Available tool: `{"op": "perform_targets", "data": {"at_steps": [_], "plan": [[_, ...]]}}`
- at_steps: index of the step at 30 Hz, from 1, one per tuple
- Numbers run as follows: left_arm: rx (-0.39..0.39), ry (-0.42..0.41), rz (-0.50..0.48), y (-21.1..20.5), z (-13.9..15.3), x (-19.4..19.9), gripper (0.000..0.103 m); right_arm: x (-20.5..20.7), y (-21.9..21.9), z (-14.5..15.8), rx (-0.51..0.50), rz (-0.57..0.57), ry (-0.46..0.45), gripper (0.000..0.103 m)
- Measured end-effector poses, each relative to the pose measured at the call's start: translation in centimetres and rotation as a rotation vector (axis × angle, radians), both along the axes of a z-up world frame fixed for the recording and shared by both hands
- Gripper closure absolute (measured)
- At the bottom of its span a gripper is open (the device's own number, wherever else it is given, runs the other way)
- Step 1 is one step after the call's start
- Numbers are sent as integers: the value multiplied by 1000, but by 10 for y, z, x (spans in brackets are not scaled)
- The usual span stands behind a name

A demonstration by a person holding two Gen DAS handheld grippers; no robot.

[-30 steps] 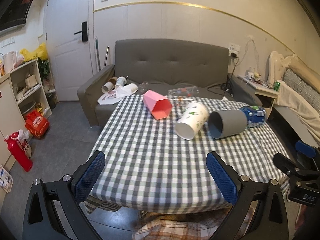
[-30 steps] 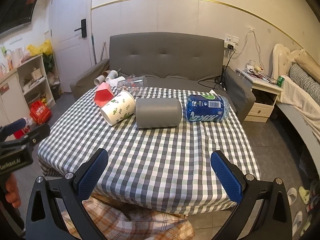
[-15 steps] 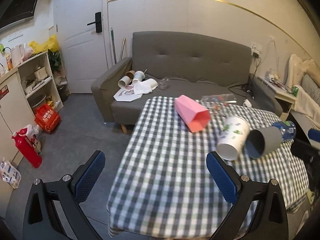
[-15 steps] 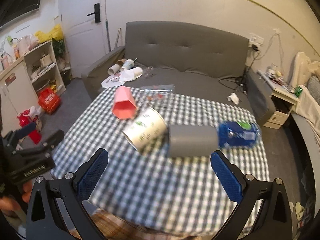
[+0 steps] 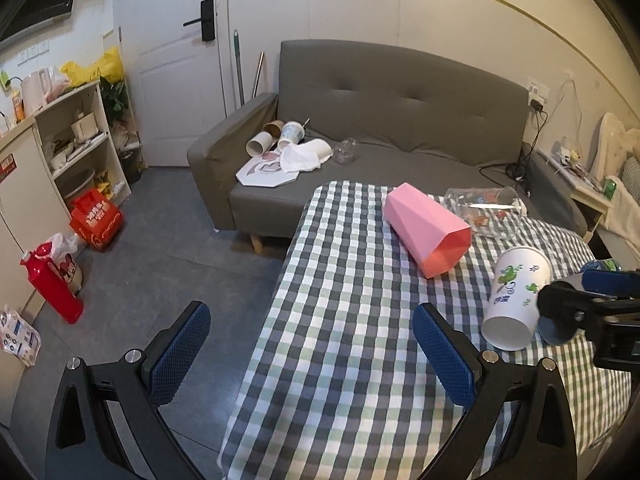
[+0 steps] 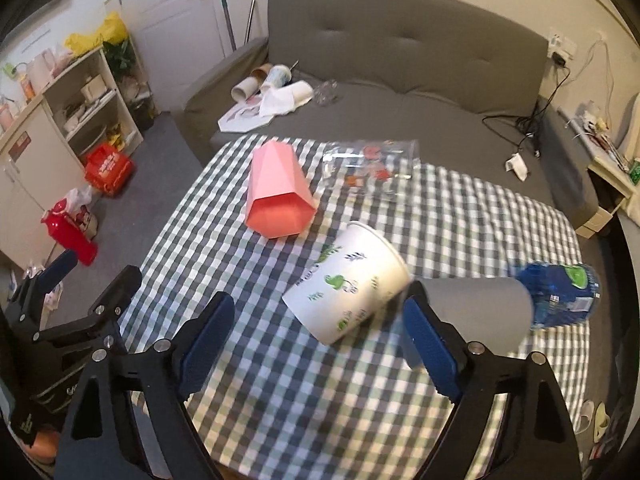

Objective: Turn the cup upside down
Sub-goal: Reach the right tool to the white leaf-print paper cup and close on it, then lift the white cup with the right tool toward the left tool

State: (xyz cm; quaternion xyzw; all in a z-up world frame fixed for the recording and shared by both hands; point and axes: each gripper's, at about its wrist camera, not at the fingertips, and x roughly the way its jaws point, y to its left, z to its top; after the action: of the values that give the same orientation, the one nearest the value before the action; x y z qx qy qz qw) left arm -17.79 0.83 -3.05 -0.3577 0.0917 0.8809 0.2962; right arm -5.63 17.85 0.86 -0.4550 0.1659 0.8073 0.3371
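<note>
Several cups lie on their sides on the checked tablecloth (image 6: pixel 224 240). A white paper cup with green dinosaur prints (image 6: pixel 348 284) lies between the open jaws of my right gripper (image 6: pixel 320 344), mouth toward me; it also shows in the left wrist view (image 5: pixel 516 298). A pink faceted cup (image 6: pixel 278 196) (image 5: pixel 426 228) lies farther back. A grey cup (image 6: pixel 480 312) lies right of the white one, with a clear printed cup (image 6: pixel 372 172) at the far edge. My left gripper (image 5: pixel 312 356) is open and empty over the table's left edge.
A blue crumpled bottle (image 6: pixel 560 296) lies beside the grey cup. A grey sofa (image 5: pixel 380 120) with paper cups and litter stands behind the table. A shelf unit (image 5: pixel 72 148), a red box (image 5: pixel 96 218) and a red bottle (image 5: pixel 50 284) are on the floor at left.
Both grippers have swung left and moved closer over the table. The right gripper now has the white dinosaur cup between its open jaws. The cups have not moved.
</note>
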Motion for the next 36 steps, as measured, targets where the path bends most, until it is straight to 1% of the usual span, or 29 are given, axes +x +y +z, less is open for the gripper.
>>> {"op": "perform_targets", "data": {"at_steps": [3,7,12,15,21,22,23,25,28,33,36], "plan": [[-8,-15,-12,5,-6,-3,0,-11,12,-11,-56,-39,-16,19],[-13,-24,-25,10,-10,-3,0,-22,21,-29,-89,-71,-67,19],[-20,-37,-39,10,-14,-6,0,-31,33,-48,-118,-116,-102,19],[-23,-43,-38,7,-17,-9,0,-35,38,-57,-151,-126,-85,19],[-23,-58,-36,-1,-21,-14,0,-41,42,-57,-134,-146,-60,19],[-23,-61,-38,-2,-21,-15,0,-43,42,-57,-125,-146,-63,23],[-25,-62,-38,-3,-21,-15,0,-44,43,-58,-127,-144,-63,29],[-29,-61,-46,-5,-21,-14,0,-45,42,-58,-132,-142,-55,32],[-30,-61,-51,-6,-20,-13,0,-45,32,-56,-102,-100,-68,37],[-27,-59,-63,-9,-17,-10,0,-39,4,-52,-63,-27,-92,38],[-26,-55,-74,-13,-14,-2,0,-25,-18,-49,-50,3,-95,38]]}}
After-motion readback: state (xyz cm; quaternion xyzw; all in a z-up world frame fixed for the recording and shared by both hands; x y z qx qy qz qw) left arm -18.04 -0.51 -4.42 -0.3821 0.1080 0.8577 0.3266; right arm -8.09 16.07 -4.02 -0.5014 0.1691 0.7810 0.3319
